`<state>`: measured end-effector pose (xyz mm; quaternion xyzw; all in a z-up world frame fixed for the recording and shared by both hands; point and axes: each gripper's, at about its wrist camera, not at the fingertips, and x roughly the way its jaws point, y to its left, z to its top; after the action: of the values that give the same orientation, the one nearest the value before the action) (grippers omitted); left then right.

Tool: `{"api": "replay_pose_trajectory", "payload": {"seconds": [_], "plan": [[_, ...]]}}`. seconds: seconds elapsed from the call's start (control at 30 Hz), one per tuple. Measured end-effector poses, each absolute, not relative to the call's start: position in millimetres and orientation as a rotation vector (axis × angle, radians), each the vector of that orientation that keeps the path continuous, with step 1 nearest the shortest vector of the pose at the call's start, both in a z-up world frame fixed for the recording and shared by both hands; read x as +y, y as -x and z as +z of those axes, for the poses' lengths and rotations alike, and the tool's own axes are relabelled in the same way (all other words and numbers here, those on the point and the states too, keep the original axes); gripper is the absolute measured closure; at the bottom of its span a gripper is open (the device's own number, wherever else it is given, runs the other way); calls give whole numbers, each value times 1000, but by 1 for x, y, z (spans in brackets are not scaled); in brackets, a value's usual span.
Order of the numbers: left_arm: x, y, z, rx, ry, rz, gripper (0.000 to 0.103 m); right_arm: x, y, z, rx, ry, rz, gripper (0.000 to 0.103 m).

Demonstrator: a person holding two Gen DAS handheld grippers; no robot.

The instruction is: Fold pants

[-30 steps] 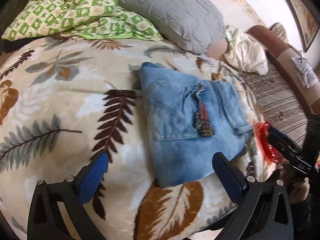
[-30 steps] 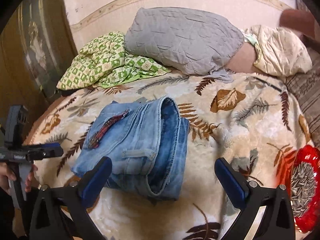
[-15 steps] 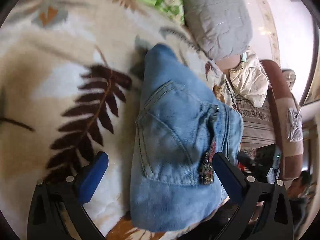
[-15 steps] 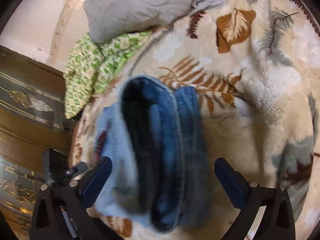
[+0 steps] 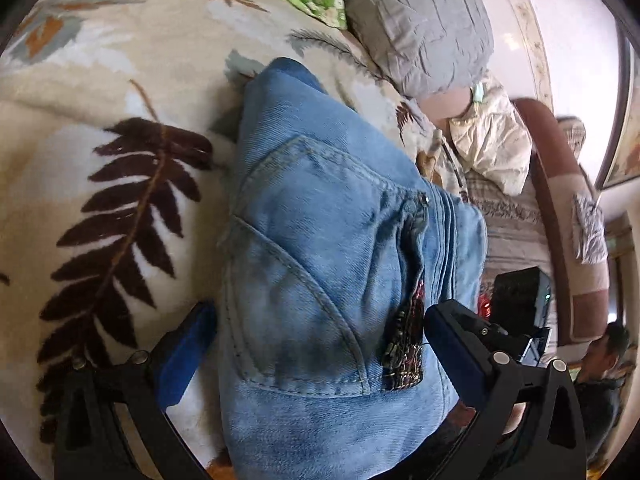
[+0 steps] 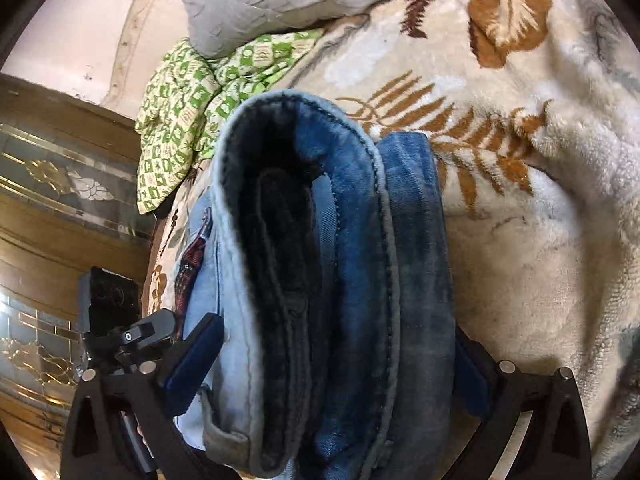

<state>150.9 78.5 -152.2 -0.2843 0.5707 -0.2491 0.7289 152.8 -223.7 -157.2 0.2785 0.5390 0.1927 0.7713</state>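
The folded light-blue jeans (image 5: 320, 264) lie as a thick stack on the leaf-patterned blanket (image 5: 100, 168). My left gripper (image 5: 320, 344) straddles one side of the stack, its blue pads against the denim, back pocket and a dark embroidered patch facing me. My right gripper (image 6: 324, 368) straddles the opposite side, where the folded layers and dark inner lining (image 6: 320, 264) show edge-on. Both sets of jaws have closed in on the stack and squeeze it. Each gripper shows in the other's view, the right one (image 5: 516, 312) and the left one (image 6: 120, 332).
A grey pillow (image 5: 420, 20) and a green patterned cloth (image 6: 188, 92) lie at the head of the bed. A cream cloth (image 5: 492, 144) and striped bedding lie to the side. A wooden cabinet with glass (image 6: 48, 220) stands beyond the bed edge.
Both grippers came in from above the bed onto opposite sides of the folded jeans, and their jaws narrowed from wide open to pressing on the stack.
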Motion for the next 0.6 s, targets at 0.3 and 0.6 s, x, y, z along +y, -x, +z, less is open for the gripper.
{"api": "replay_pose_trajectory", "payload": {"seconds": [0.3,0.6], "plan": [[61,-134,-140,1176,471,-515,57,-215,-131,-141,1099,-440,354,58],[48,-121,-76,993,259,-540,70,-192,-107,-80,911,-315,363,71]]}}
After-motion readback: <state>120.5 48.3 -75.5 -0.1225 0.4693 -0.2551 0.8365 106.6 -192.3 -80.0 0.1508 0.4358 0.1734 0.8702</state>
